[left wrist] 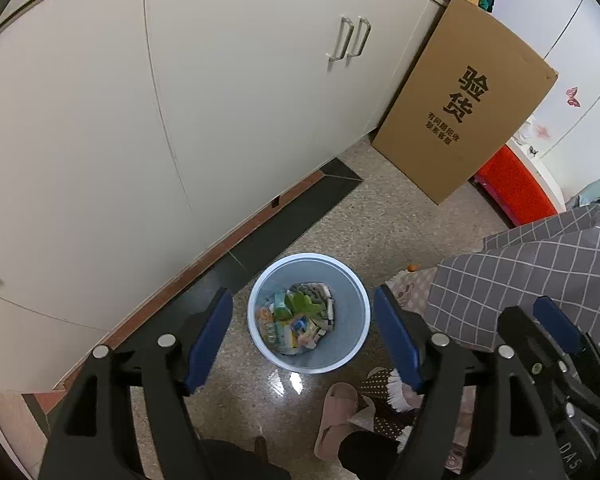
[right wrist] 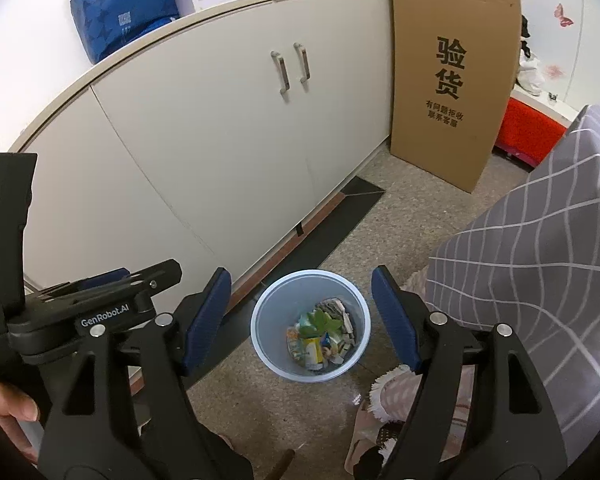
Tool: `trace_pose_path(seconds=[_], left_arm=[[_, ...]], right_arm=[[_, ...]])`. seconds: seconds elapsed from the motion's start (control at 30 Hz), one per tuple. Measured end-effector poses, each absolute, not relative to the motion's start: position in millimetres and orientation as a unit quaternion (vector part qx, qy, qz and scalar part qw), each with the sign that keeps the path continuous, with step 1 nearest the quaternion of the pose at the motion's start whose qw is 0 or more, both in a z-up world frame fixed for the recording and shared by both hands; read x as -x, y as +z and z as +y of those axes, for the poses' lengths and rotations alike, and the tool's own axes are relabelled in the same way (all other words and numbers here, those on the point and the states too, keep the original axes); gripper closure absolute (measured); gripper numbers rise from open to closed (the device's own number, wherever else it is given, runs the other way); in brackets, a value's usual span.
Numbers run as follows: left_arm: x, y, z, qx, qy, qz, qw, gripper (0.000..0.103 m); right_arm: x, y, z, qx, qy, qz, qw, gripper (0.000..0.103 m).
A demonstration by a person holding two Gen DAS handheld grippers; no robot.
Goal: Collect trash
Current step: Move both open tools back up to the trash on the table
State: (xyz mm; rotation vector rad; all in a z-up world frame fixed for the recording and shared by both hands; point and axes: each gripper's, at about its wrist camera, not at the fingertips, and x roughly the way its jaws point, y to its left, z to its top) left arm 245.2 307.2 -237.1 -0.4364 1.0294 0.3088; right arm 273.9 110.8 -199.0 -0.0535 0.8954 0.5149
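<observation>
A light blue bin (left wrist: 356,304) stands on the speckled floor below both grippers; it also shows in the right wrist view (right wrist: 272,312). Inside lies trash (left wrist: 300,320): wrappers, paper scraps and green leaves, seen too in the right wrist view (right wrist: 322,332). My left gripper (left wrist: 304,332) is open and empty, high above the bin. My right gripper (right wrist: 302,316) is open and empty, also above the bin. The right gripper's blue-padded finger (left wrist: 556,324) shows at the right of the left wrist view. The left gripper's body (right wrist: 100,300) shows at the left of the right wrist view.
White cabinets (left wrist: 180,120) run along the left. A tall cardboard box (left wrist: 460,104) leans at the cabinet's end, a red stool (left wrist: 512,188) beyond it. A bed with a grey checked cover (right wrist: 540,260) is at the right. A slipper (left wrist: 336,416) lies near the bin.
</observation>
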Motion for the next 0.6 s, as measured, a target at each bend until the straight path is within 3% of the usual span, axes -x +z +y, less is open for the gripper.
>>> trace_pose_path(seconds=[0.33,0.6], left_arm=[[-246,-198,266,0.18,0.114,0.457,0.864,0.03],[-258,-152,190,0.139,0.053,0.42,0.895,0.029]], right_arm=[[-264,-150,58,0.001,0.225,0.388,0.894,0.027],[-253,-103,-28,-0.025,0.191,0.347,0.918,0.025]])
